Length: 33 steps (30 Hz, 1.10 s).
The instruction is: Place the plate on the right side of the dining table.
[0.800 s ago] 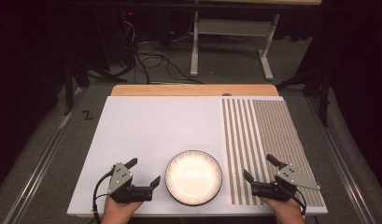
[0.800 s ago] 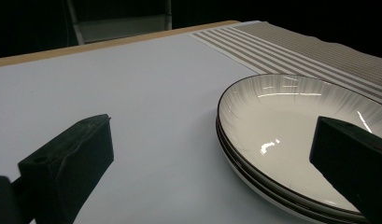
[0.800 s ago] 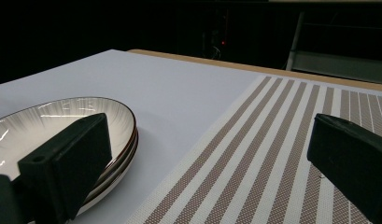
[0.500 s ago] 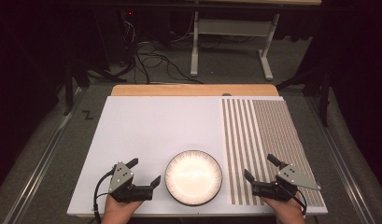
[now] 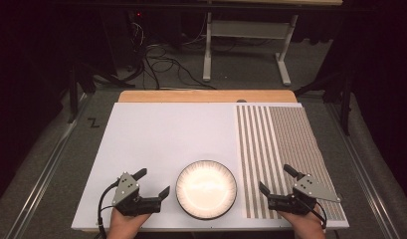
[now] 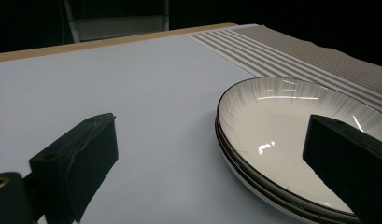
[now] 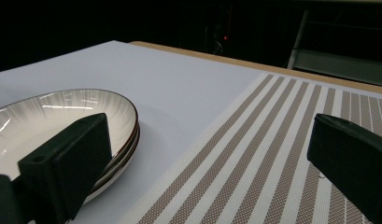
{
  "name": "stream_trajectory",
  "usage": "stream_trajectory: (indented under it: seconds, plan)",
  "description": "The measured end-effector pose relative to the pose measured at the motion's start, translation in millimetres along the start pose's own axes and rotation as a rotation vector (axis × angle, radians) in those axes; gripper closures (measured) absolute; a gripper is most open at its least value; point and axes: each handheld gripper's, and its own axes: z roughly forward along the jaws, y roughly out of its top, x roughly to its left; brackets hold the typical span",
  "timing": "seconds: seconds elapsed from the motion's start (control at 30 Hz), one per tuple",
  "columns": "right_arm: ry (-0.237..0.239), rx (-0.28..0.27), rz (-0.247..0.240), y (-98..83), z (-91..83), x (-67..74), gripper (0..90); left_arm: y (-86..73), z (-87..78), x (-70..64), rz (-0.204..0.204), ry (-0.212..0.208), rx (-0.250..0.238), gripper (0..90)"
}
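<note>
Right in front of me, between my two hands, sits a stack of plates (image 5: 206,189), white with dark rims; the left gripper view shows at least two rims (image 6: 254,172) nested one on another, and the top plate holds nothing. It rests on the white table top (image 5: 161,134), near the front edge, just left of the striped mat (image 5: 285,144). Nothing has shifted since the earlier pictures: plates and both of my hands sit where they did. My left gripper (image 5: 152,183) hangs just left of the stack with its jaws spread wide, gripping nothing; its one jaw stands over the plate's near side in its own view, apart from the rim. My right gripper (image 5: 275,180) is over the mat, jaws equally wide, holding nothing. Farther off lies the table's wooden edge (image 5: 206,95), then cables on the floor (image 5: 161,64).
</note>
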Motion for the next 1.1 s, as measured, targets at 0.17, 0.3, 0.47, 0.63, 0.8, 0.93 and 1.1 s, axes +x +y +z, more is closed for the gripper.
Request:
stream_trajectory:
  seconds: [0.17,0.3,0.47,0.63,0.8,0.93,1.1]
  plan:
    - [0.002,0.015,-0.017,1.3,0.6,3.0,1.6,-0.1,-1.0,1.2,0.001,0.001,-0.001,5.4]
    - [0.012,0.028,-0.020,1.2,1.7,5.7,4.0,0.1,-0.1,1.5,-0.001,-0.002,0.001,7.2]
    - [0.034,0.040,-0.028,1.8,4.9,8.2,9.6,0.3,0.4,1.5,-0.002,-0.004,0.003,8.8]
    - [0.031,0.036,-0.028,6.5,5.1,14.5,15.2,0.0,1.7,2.4,0.004,0.014,0.000,5.9]
    - [0.055,0.045,-0.041,16.0,9.3,18.6,18.5,0.1,2.3,5.5,0.009,0.022,0.013,4.3]
    - [0.055,0.065,-0.034,23.7,18.2,22.0,19.8,-0.2,3.1,8.9,-0.003,0.019,0.029,2.7]
    - [0.068,0.065,-0.046,32.7,30.5,25.7,23.6,0.0,3.1,8.1,0.011,0.027,0.035,2.0]
